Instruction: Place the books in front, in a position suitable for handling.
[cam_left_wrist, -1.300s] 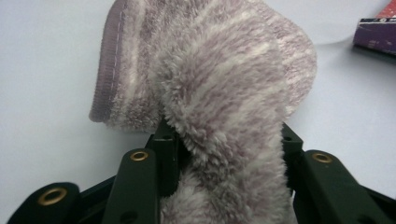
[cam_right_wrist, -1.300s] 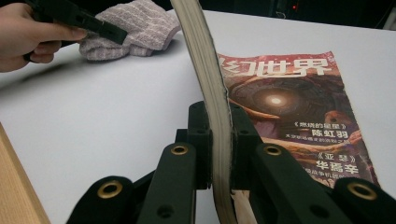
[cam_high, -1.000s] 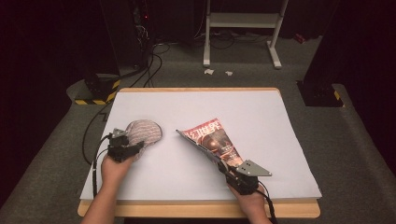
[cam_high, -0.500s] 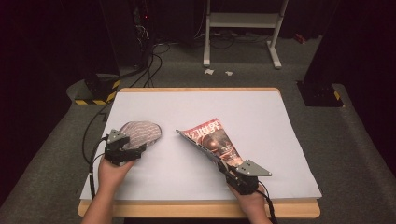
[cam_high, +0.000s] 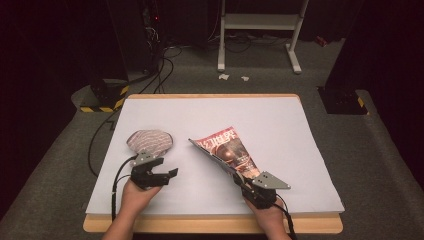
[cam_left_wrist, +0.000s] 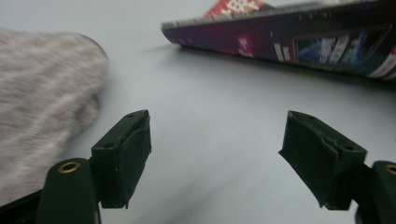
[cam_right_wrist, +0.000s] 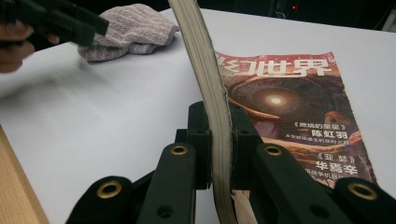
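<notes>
The right gripper (cam_right_wrist: 219, 154) clenches one magazine (cam_high: 230, 150), hiding its corner. The left gripper (cam_left_wrist: 217, 158), just closing slightly, stands released beside one blurred cloth (cam_left_wrist: 42, 112).

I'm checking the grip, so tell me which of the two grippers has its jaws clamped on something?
The right gripper, at the magazine's near edge: its jaws pinch the lifted pages. The left gripper has just been opening, nothing between its jaws, beside the knitted cloth.

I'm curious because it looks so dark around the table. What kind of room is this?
Probably a lab or recording studio. A white-topped table stands on grey carpet with dark surroundings, cables run across the floor to black equipment, and a white metal stand sits behind.
</notes>
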